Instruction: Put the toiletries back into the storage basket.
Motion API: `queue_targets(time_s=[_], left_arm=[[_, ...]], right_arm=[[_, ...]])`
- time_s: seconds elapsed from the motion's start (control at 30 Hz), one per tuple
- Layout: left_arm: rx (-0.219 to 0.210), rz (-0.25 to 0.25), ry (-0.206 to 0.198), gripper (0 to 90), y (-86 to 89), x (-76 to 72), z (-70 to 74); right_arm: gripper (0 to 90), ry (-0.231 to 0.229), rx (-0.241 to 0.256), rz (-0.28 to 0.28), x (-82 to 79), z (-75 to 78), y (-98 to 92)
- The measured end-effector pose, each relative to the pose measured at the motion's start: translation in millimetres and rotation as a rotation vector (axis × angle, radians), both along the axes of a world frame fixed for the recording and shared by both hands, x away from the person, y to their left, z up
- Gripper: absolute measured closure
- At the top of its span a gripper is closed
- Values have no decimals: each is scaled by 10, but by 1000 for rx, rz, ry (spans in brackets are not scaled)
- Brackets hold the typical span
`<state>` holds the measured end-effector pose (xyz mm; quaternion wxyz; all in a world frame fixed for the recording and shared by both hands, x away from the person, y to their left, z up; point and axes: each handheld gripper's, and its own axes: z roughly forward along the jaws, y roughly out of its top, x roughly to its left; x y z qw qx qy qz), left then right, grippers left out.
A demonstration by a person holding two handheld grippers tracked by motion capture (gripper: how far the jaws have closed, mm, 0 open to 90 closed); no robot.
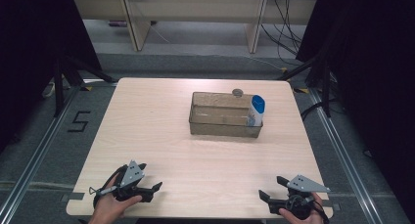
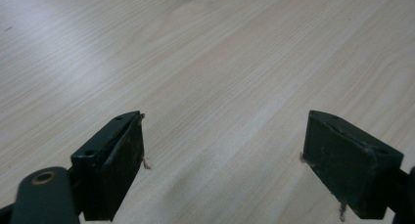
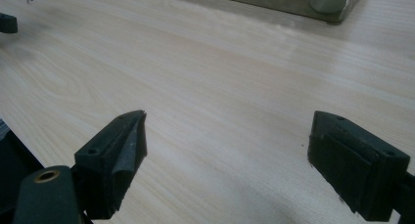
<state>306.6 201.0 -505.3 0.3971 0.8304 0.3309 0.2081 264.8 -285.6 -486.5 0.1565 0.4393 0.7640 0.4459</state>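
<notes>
Table (image 1: 161, 136): I note a clear bin (image 1: 220, 123) far-centre, a blue-capped white bottle (image 1: 256, 110) upright in its right end. Left gripper (image 1: 149, 185) and right gripper (image 1: 269, 190) at near edge, fingers (image 2: 115, 160) released, empty.

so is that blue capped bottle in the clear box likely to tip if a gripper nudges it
Probably: the bottle stands upright, tall and narrow, so a high push could topple it. The clear box walls at its corner would likely catch it. It may be light plastic, though I can't tell how full.
</notes>
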Motion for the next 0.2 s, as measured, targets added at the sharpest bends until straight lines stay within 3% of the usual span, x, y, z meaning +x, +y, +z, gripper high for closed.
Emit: queue_targets(time_s=[0.03,0.07,0.2], left_arm=[[11,-1,-4,151,7,5,2],[11,-2,-4,151,7,5,3],[-9,-13,2,151,2,0,3]], right_arm=[[157,-5,-1,0,1,-4,-2],[157,-44,-23,11,24,-14,-21],[157,-23,-12,1,10,-4,-21]])
